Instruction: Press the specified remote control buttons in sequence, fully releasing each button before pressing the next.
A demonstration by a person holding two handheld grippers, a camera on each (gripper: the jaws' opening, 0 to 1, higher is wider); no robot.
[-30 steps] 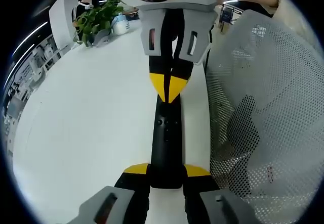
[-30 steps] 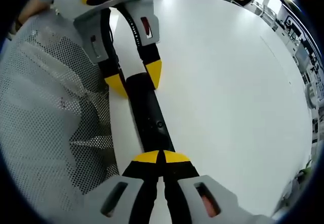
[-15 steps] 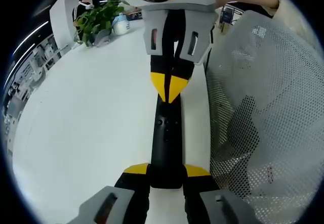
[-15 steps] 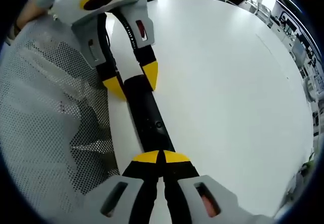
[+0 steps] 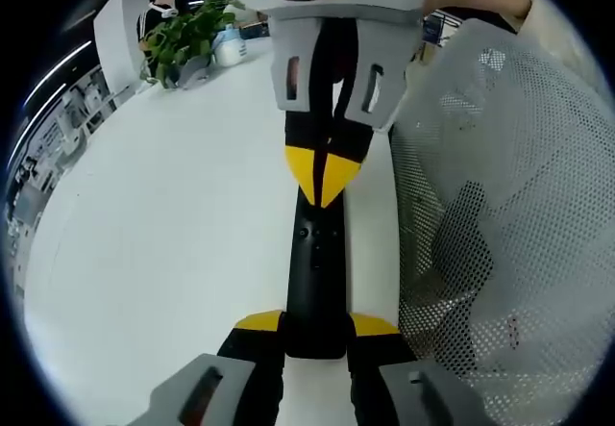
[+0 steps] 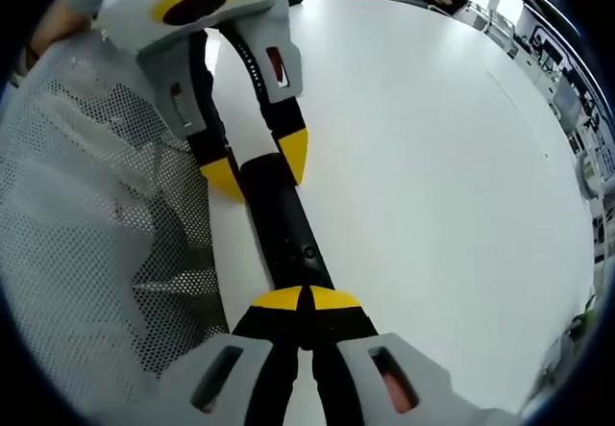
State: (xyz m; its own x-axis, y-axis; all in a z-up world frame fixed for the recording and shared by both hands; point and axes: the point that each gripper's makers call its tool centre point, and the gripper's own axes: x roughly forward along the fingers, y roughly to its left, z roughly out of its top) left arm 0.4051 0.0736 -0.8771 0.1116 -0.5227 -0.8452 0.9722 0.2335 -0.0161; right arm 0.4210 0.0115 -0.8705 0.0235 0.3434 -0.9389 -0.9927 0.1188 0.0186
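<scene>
Now left gripper (image 5: pixel 315 335) grips the remote (image 5: pixel 315 272); right gripper (image 6: pixel 306 299), jaws together, presses it.

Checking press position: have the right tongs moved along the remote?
Yes: the right tongs crept slightly along the remote toward the left tongs, nearer its buttons.

Left claw (image 5: pixel 315 325) grips from both sides; right claw (image 6: pixel 308 300) tips meet.
</scene>
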